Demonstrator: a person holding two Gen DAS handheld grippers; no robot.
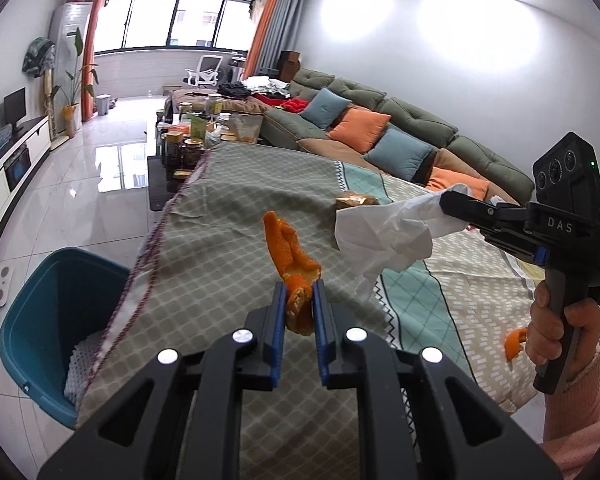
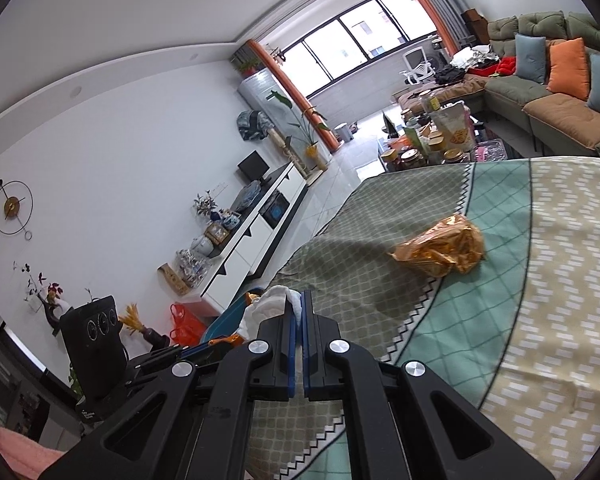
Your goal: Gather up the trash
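Living room, daylit, white walls.
Wide window (image 1: 172,20) with orange curtains (image 1: 94,40); glossy tiled floor (image 1: 80,184); green sectional sofa (image 1: 400,120) bearing orange and blue cushions; white TV cabinet (image 2: 256,236); round wall clock (image 2: 12,206).

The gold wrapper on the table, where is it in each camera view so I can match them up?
Left wrist view: the gold wrapper sits just above centre, partly hidden behind the white tissue.
Right wrist view: the gold wrapper lies right of centre, in full view on the tablecloth.
Shared landmark: the cloth's black-and-white zigzag stripe runs close by it.
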